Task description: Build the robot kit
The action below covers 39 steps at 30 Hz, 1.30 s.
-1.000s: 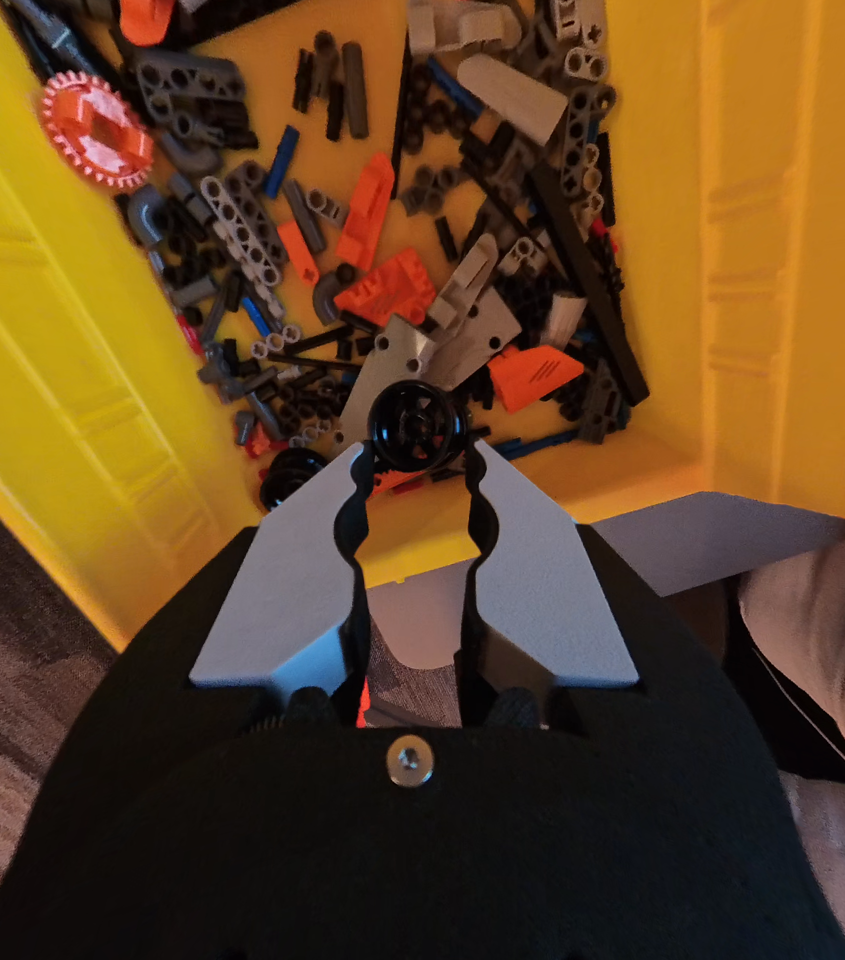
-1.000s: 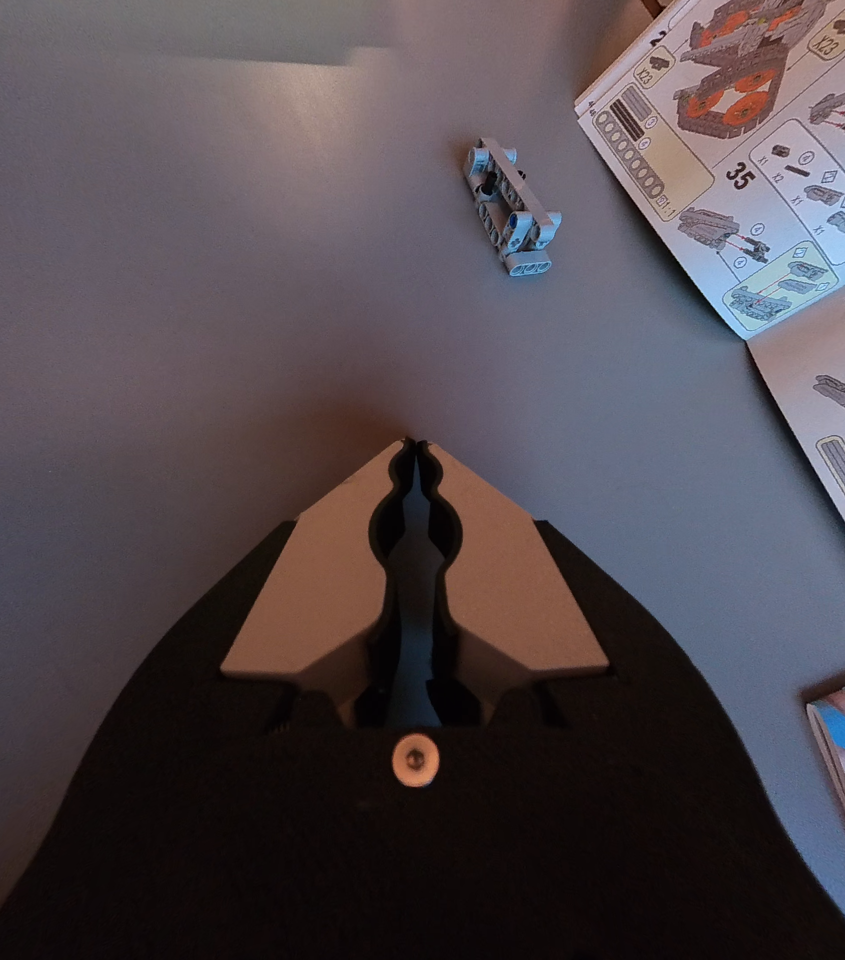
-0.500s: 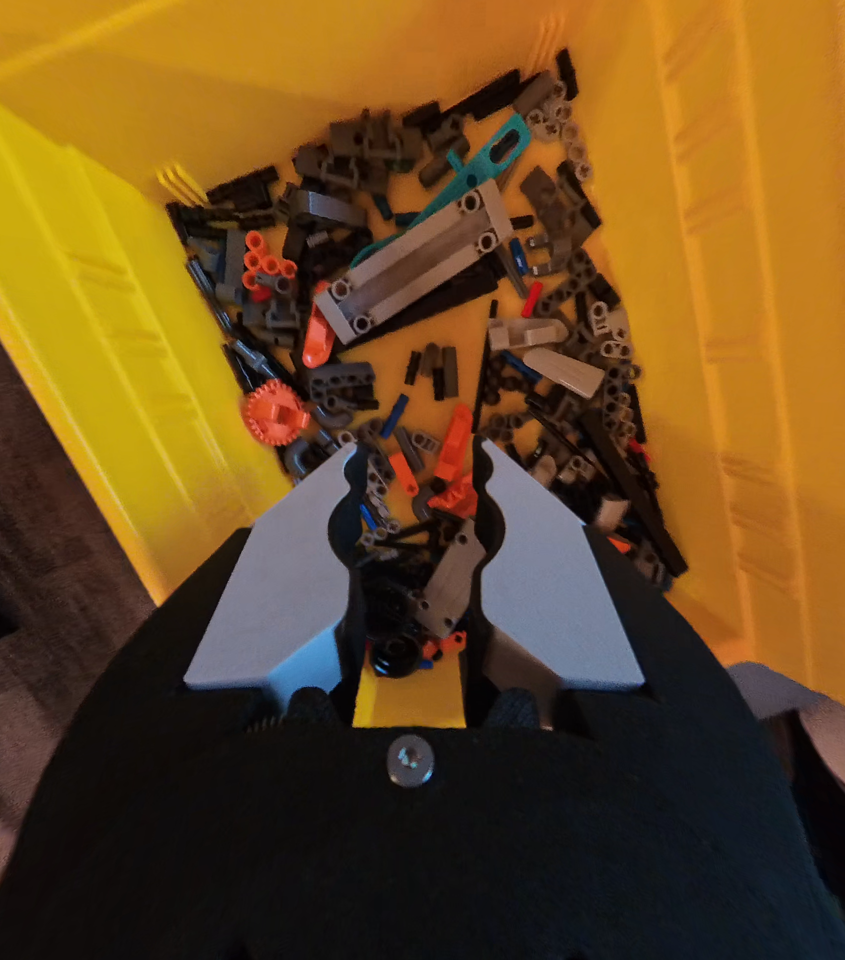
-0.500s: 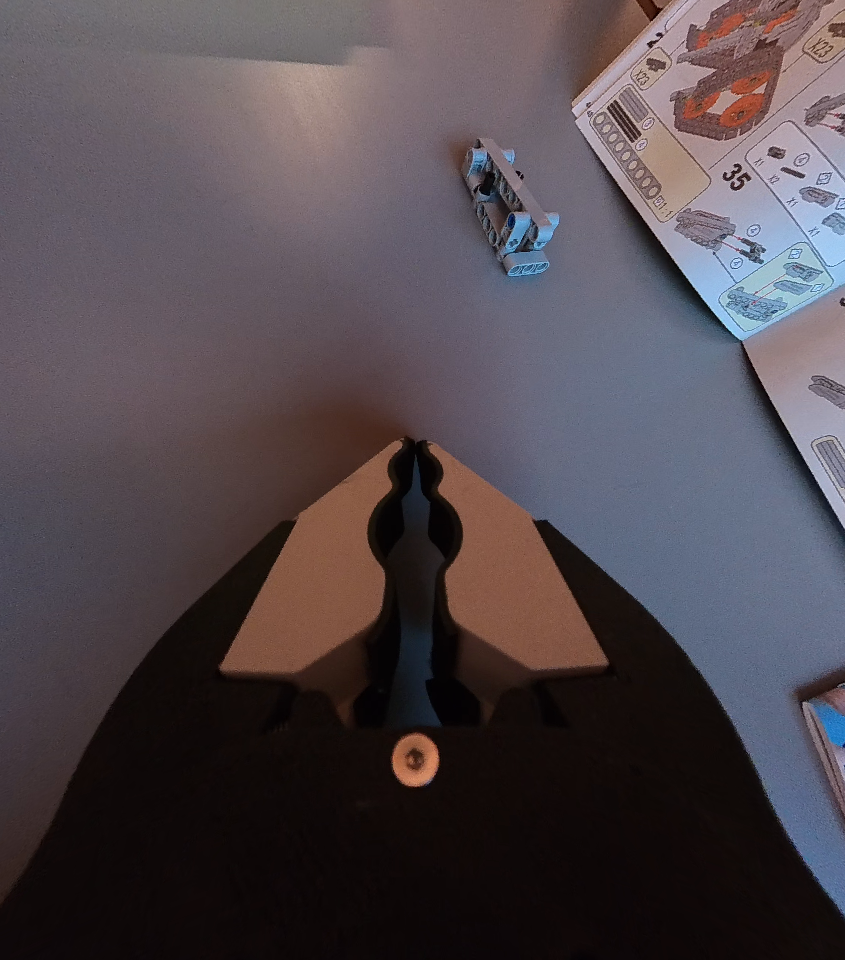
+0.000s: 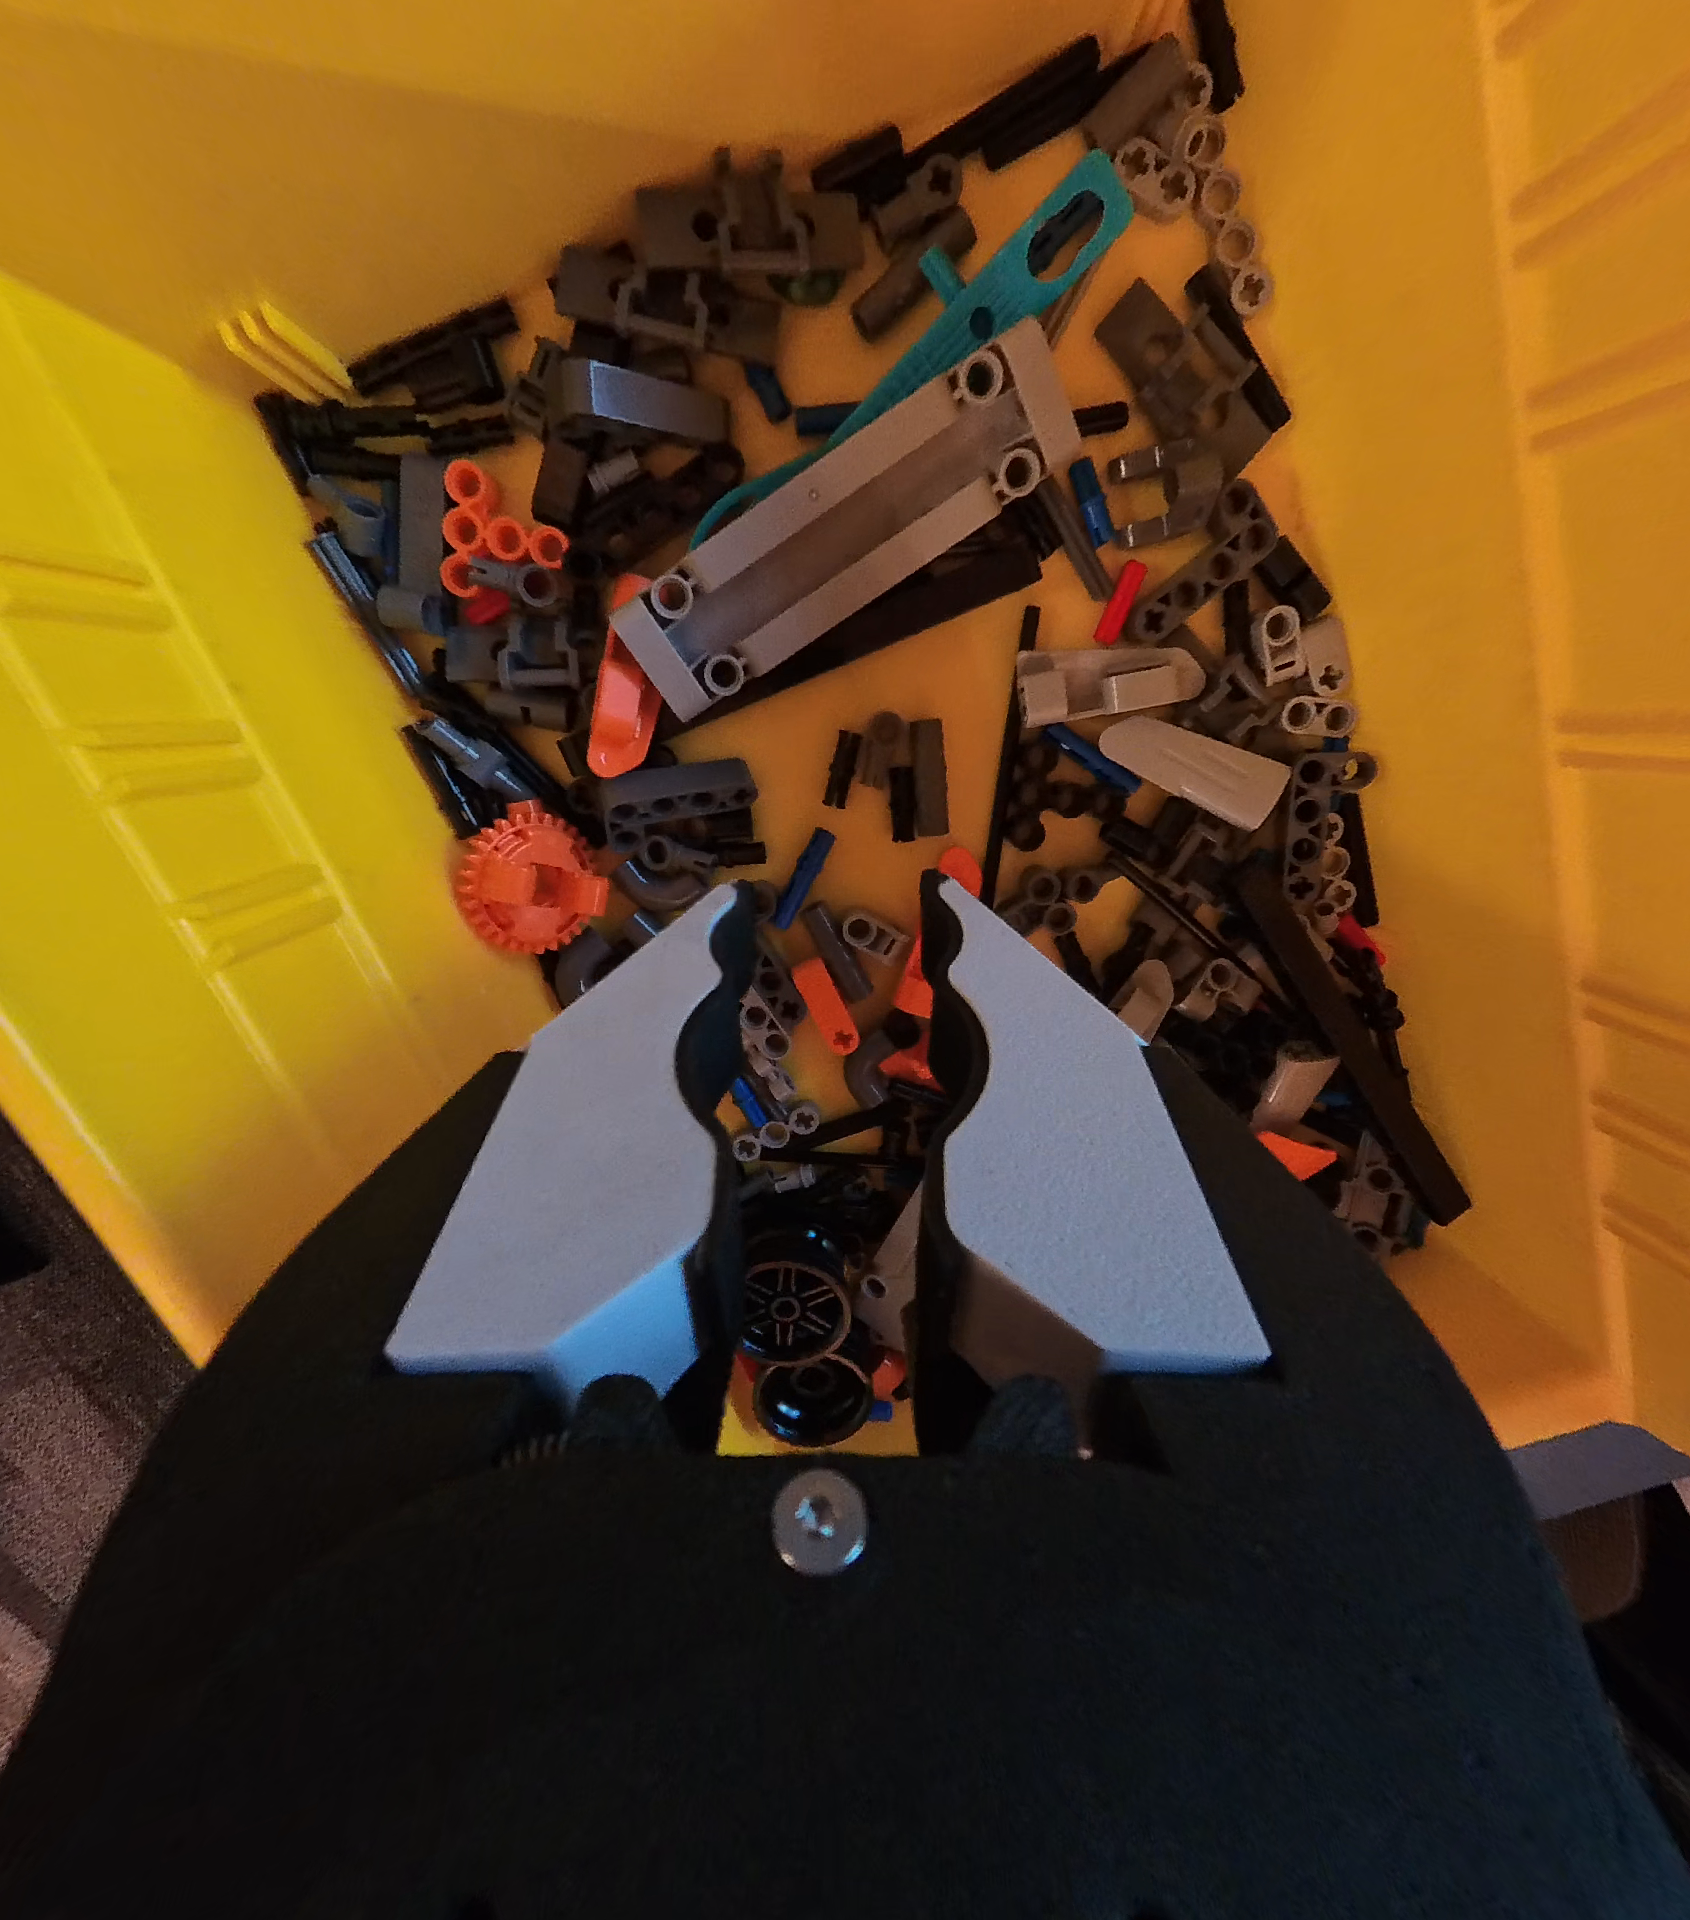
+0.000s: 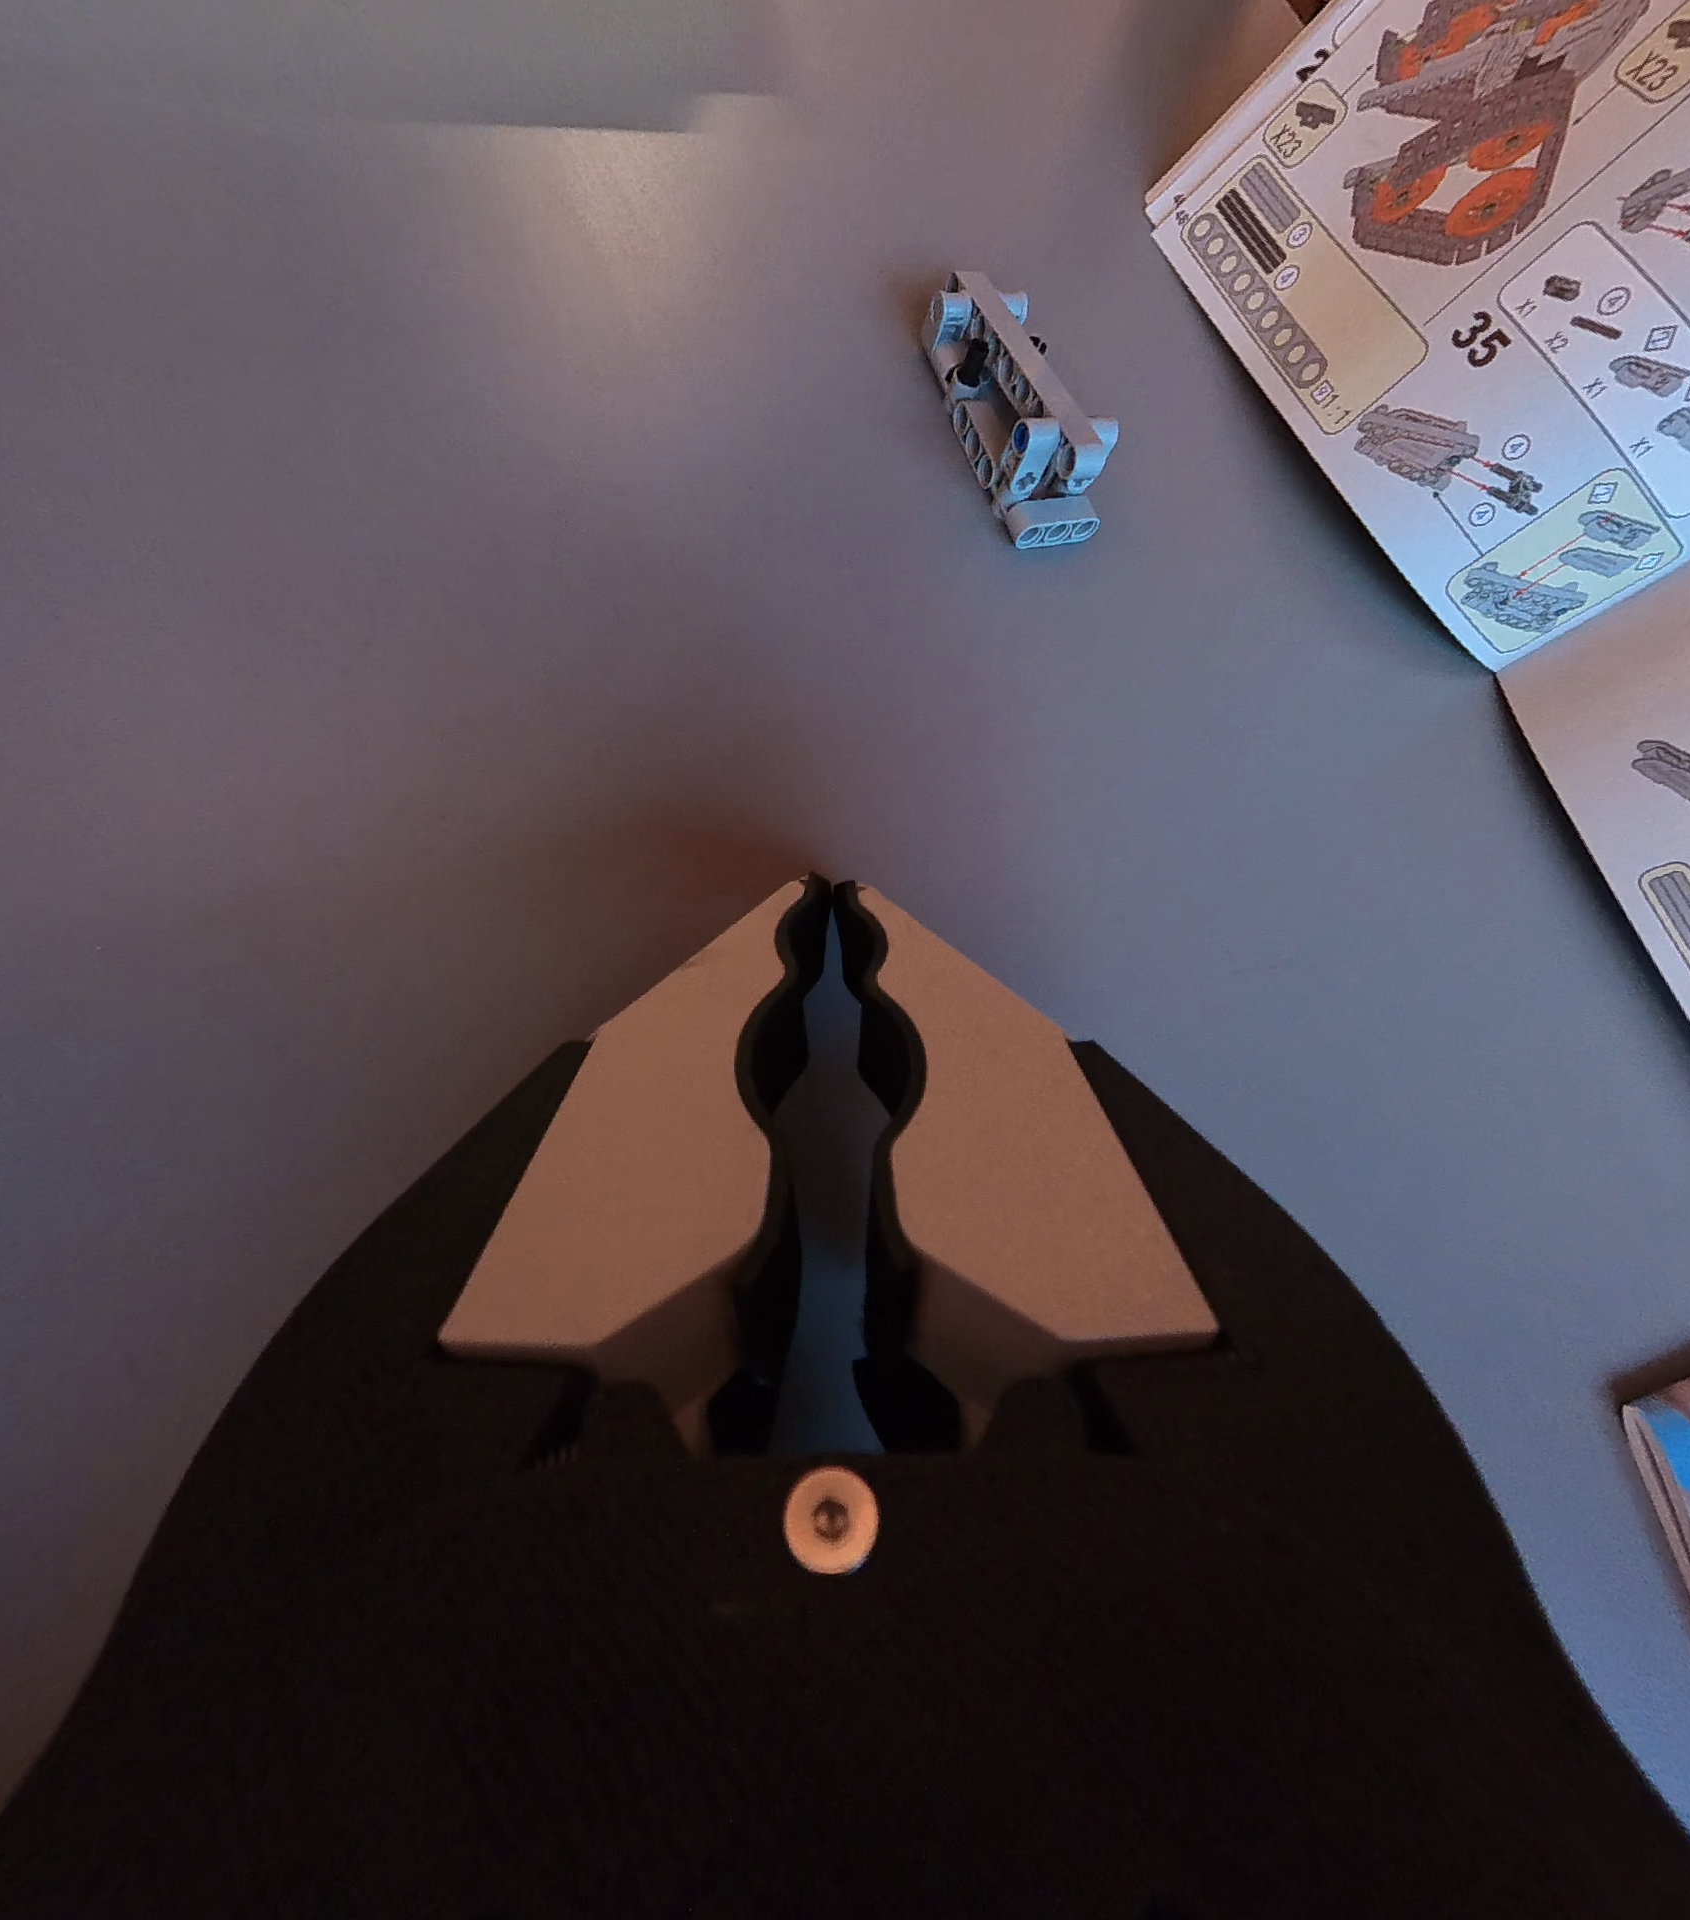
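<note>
Left gripper (image 5: pixel 836 896) agape (empty) above bin (image 5: pixel 145 644).

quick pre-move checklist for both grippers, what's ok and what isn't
1. Left gripper open and holding nothing: ok, its jaws stand apart above the loose parts.
2. Left gripper inside the yellow bin: ok, poised over the pile, not touching the walls.
3. Black spoked wheel free in the bin: ok, seen low between the fingers, beside a second black wheel; contact with the fingers: cannot tell.
4. Right gripper shut and holding nothing: ok.
5. Small grey assembly clear of the right gripper: ok, it lies apart on the grey table.
6. Instruction booklet open: ok.
</note>
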Tool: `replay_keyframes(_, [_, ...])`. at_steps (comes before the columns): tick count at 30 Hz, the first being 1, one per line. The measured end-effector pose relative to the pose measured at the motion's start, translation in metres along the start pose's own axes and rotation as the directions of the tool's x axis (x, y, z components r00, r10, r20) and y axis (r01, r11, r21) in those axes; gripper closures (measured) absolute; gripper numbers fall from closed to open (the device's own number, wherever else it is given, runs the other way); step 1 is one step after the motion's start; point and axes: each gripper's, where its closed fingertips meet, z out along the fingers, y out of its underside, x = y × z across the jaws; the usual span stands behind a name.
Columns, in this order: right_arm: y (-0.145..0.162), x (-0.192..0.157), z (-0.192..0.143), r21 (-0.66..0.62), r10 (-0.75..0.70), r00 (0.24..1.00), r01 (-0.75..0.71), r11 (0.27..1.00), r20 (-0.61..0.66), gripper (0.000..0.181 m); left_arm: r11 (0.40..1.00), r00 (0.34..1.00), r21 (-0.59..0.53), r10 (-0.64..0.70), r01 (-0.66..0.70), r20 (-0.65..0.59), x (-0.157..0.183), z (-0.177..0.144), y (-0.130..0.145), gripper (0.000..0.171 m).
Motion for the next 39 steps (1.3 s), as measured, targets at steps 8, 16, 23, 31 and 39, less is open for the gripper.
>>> replay_keyframes(8, [0.000, 0.000, 0.000, 0.000, -0.003, 1.000, 0.003, 1.000, -0.003, 0.179, 1.000, 1.000, -0.002, 0.008, -0.008, -0.006, 0.001, 0.002, 0.002, 0.144])
replay_keyframes(16, [0.000, 0.000, 0.000, 0.001, -0.010, 1.000, 0.010, 1.000, -0.005, 0.179, 0.999, 1.000, 0.026, -0.021, 0.021, 0.008, -0.005, -0.006, 0.000, 0.145])
replay_keyframes(23, [0.000, 0.000, 0.000, 0.000, 0.002, 1.000, -0.002, 1.000, 0.003, 0.179, 1.000, 1.000, 0.021, -0.006, 0.005, 0.011, -0.001, -0.009, 0.007, 0.147])
replay_keyframes(31, [0.000, 0.000, 0.000, -0.001, 0.007, 1.000, -0.007, 1.000, 0.006, 0.179, 1.000, 0.989, 0.001, 0.029, -0.029, -0.143, 0.037, 0.003, 0.004, 0.154])
replay_keyframes(39, [0.000, 0.000, 0.000, 0.000, 0.004, 1.000, -0.004, 1.000, 0.006, 0.179, 0.992, 0.993, -0.075, 0.091, -0.097, -0.080, 0.031, 0.020, 0.007, 0.154])
